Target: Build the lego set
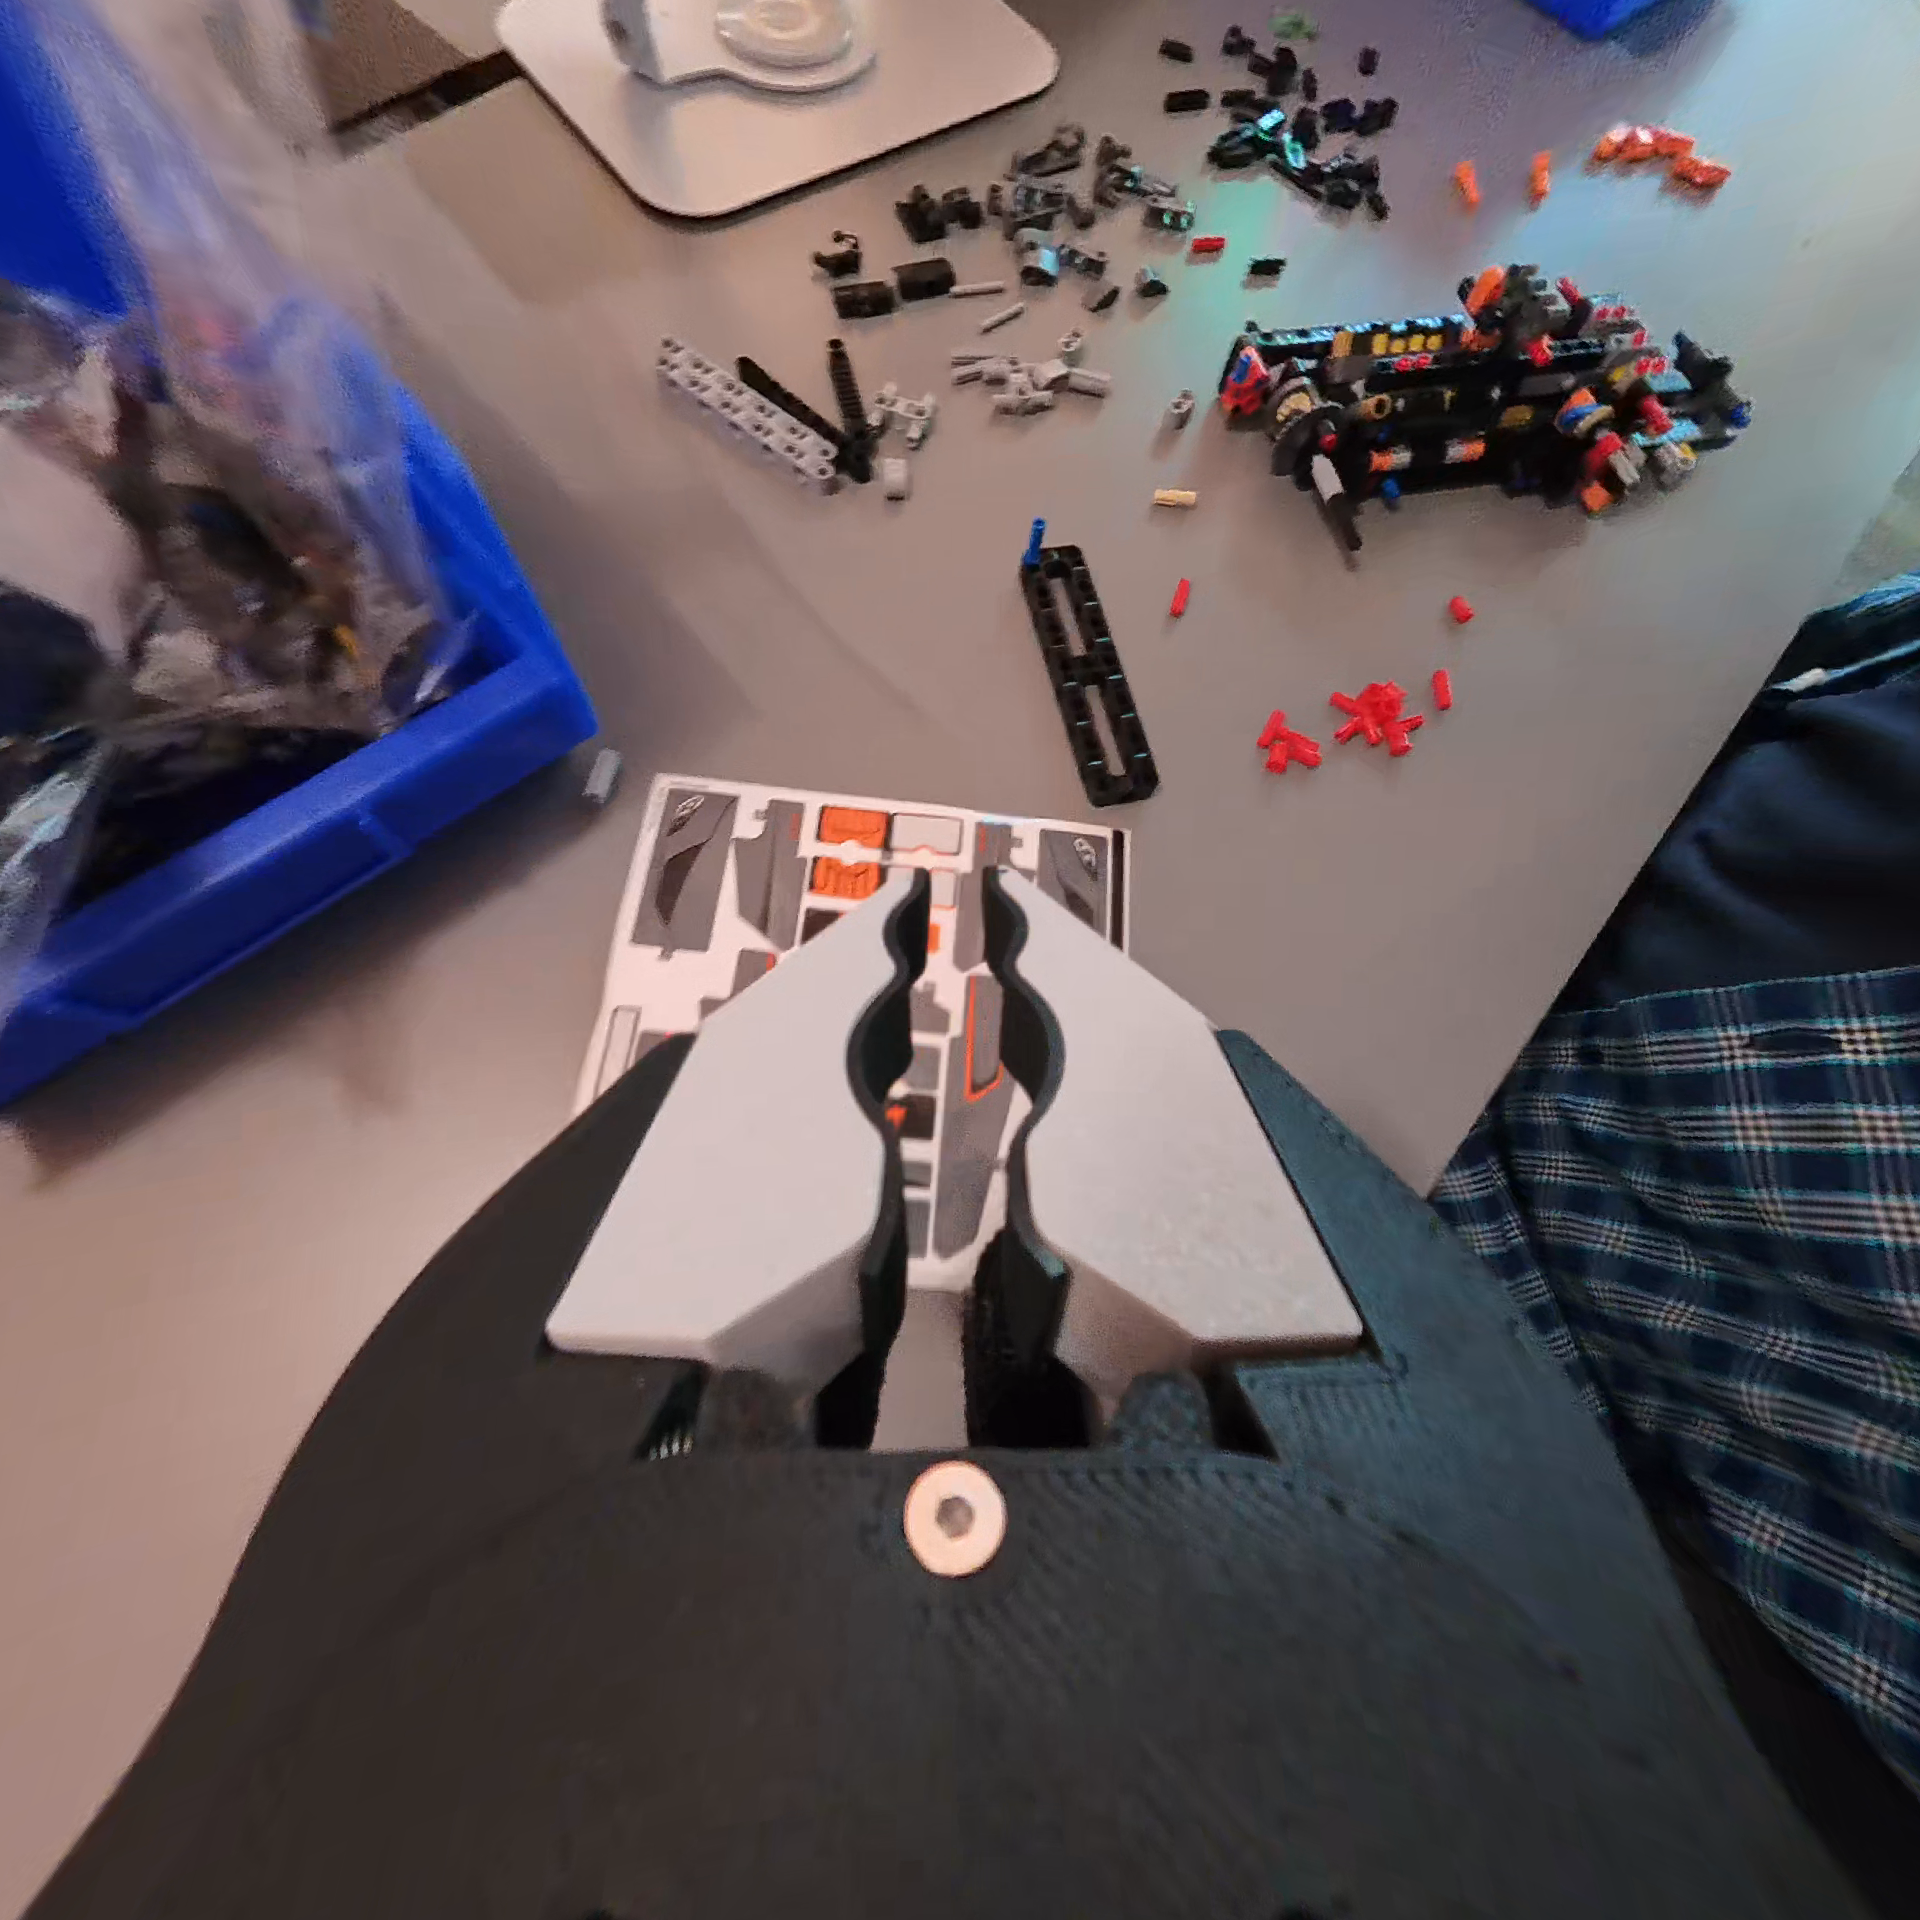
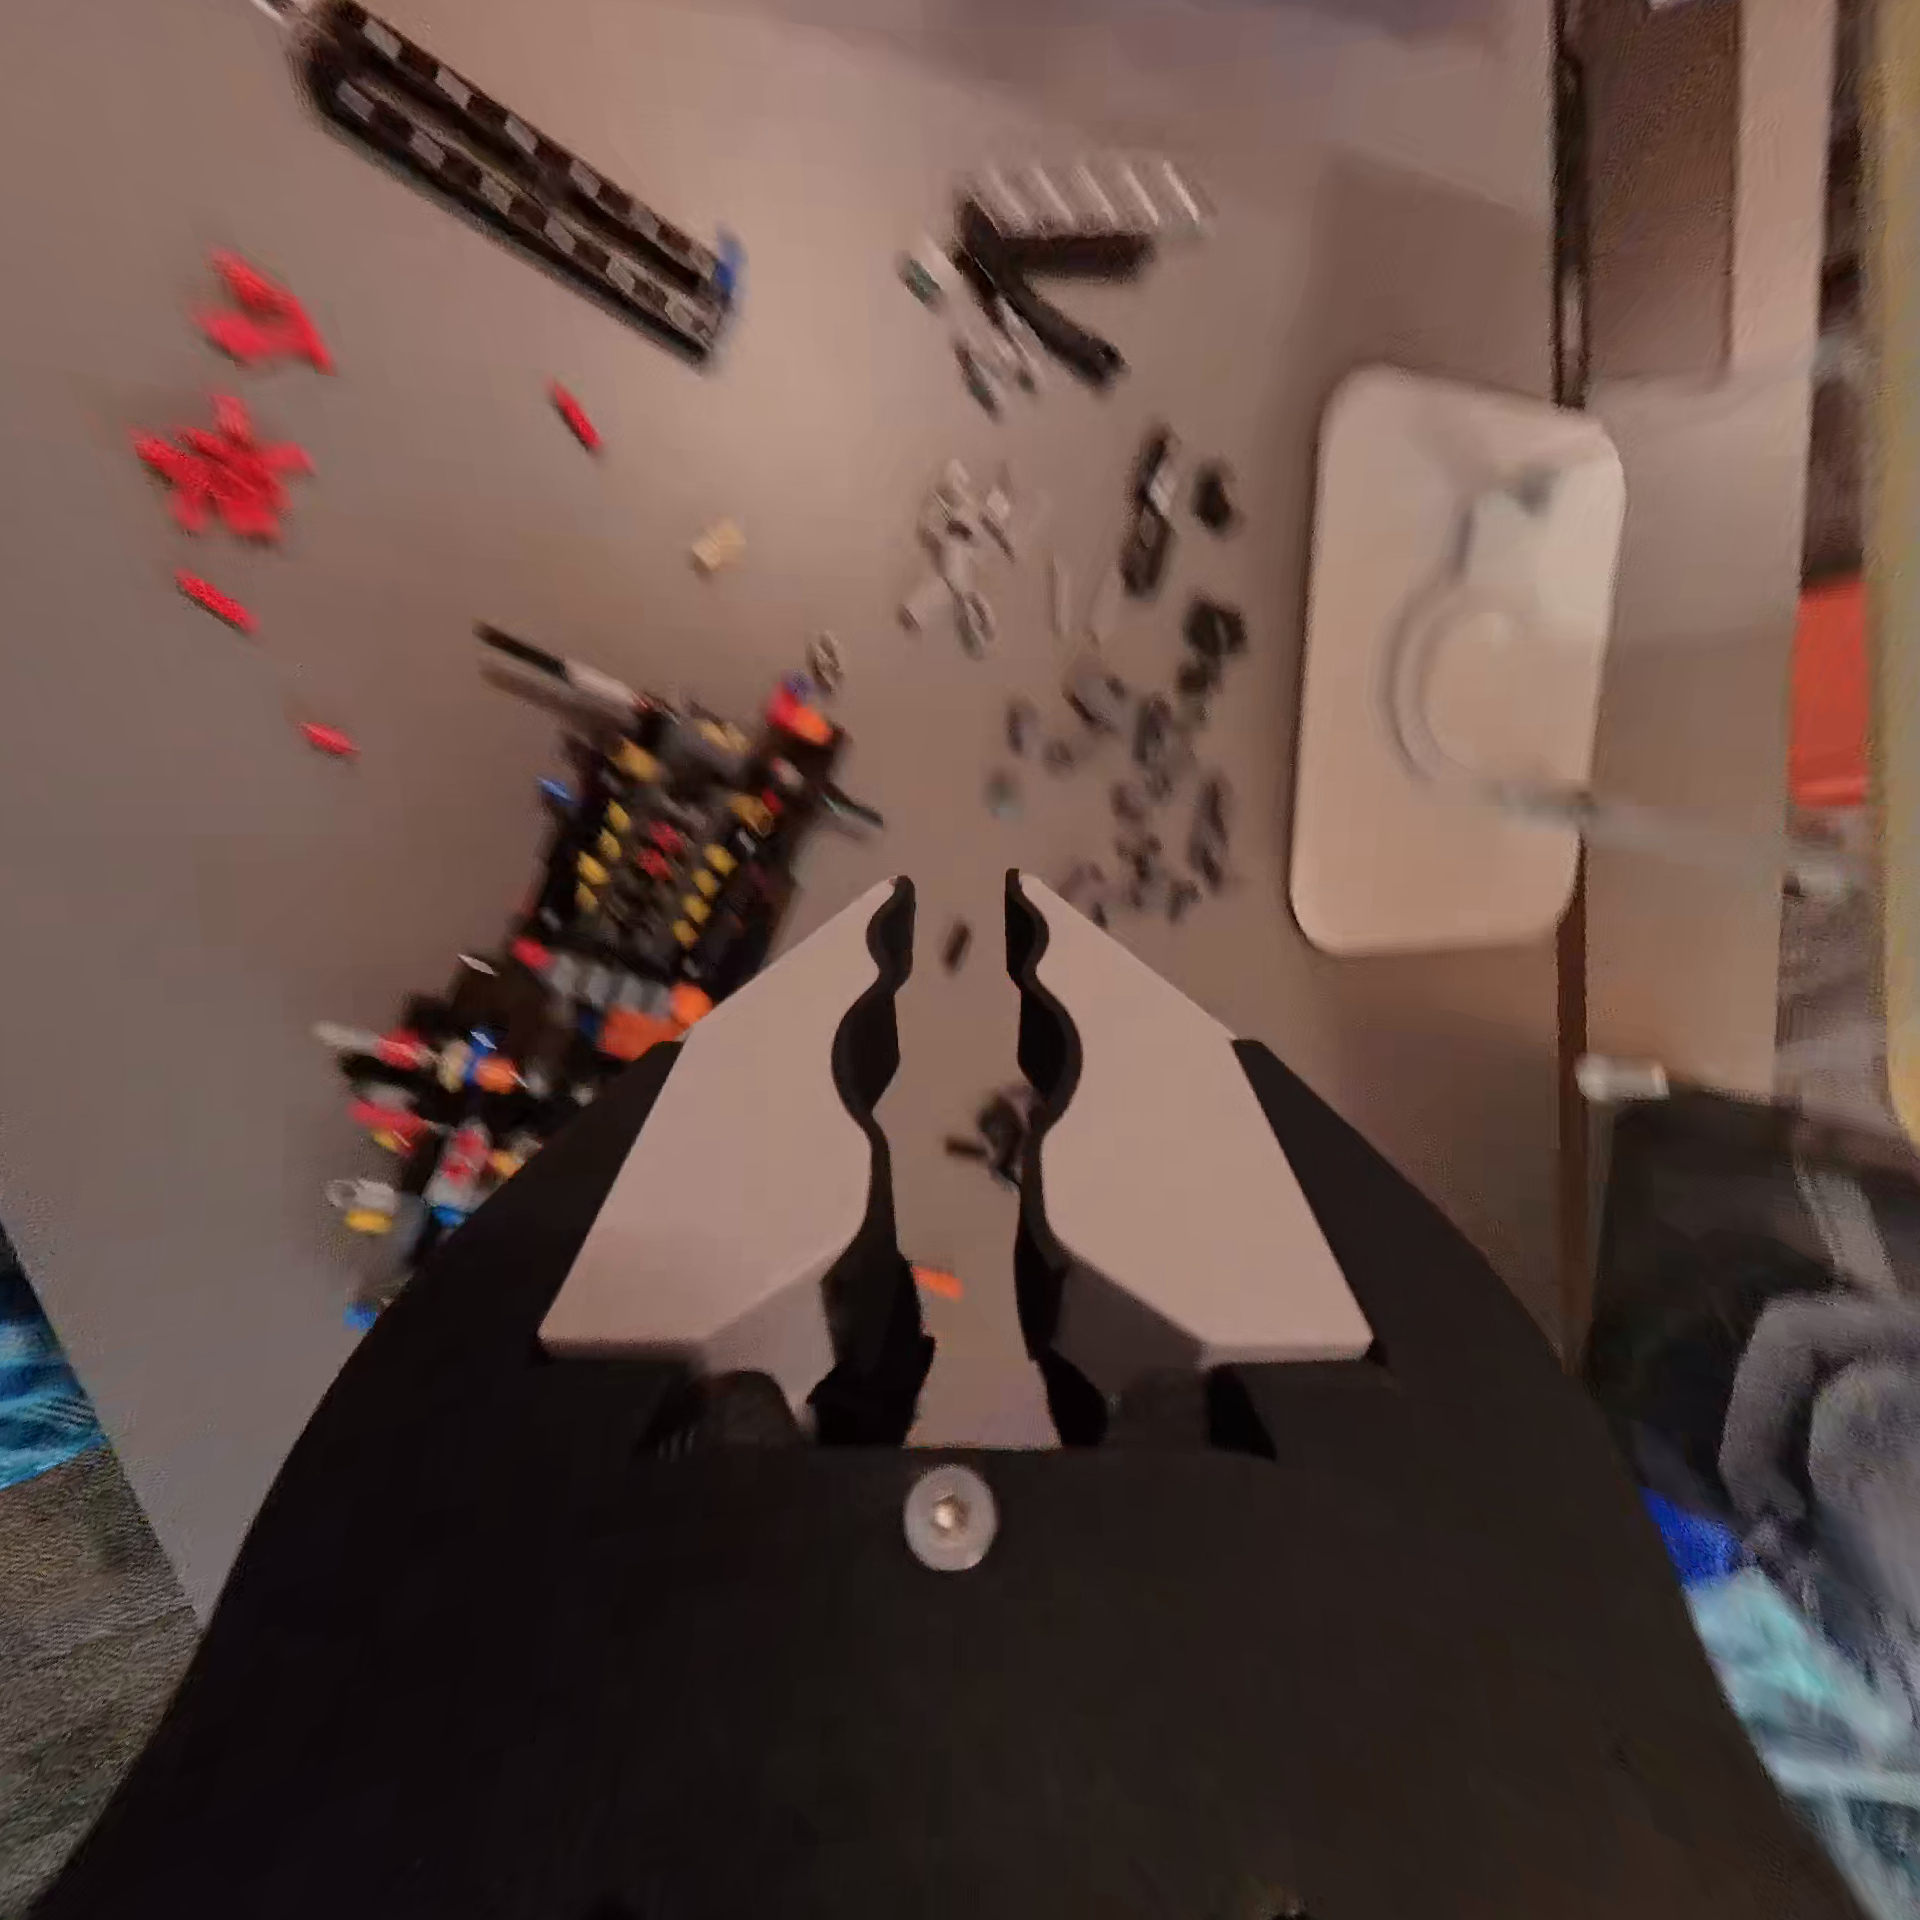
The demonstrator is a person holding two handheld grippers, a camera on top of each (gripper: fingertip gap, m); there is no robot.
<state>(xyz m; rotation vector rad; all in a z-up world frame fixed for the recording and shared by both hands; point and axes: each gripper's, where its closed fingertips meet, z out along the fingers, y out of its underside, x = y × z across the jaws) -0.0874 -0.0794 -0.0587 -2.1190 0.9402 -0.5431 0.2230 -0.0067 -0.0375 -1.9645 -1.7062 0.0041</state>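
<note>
The part-built black lego chassis (image 1: 1486, 400) with red, orange and yellow parts lies on the grey table; it also shows blurred in the right wrist view (image 2: 644, 894). A long black frame piece (image 1: 1088, 673) with a blue pin lies near it and shows in the right wrist view (image 2: 520, 171). Loose red pins (image 1: 1351, 717), grey and black pieces (image 1: 1039, 260) and orange pieces (image 1: 1652, 156) are scattered about. My left gripper (image 1: 954, 883) is open and empty above a sticker sheet (image 1: 862, 862). My right gripper (image 2: 958, 885) is open and empty above the table, beside the chassis.
A blue bin (image 1: 312, 790) holding plastic bags of parts stands at the left. A flat silver stand base (image 1: 779, 114) sits at the back; it also shows in the right wrist view (image 2: 1455, 665). A person's plaid-clad leg (image 1: 1714, 1195) is at the table's right edge. My hands' fingertips stand some 35 cm from each other.
</note>
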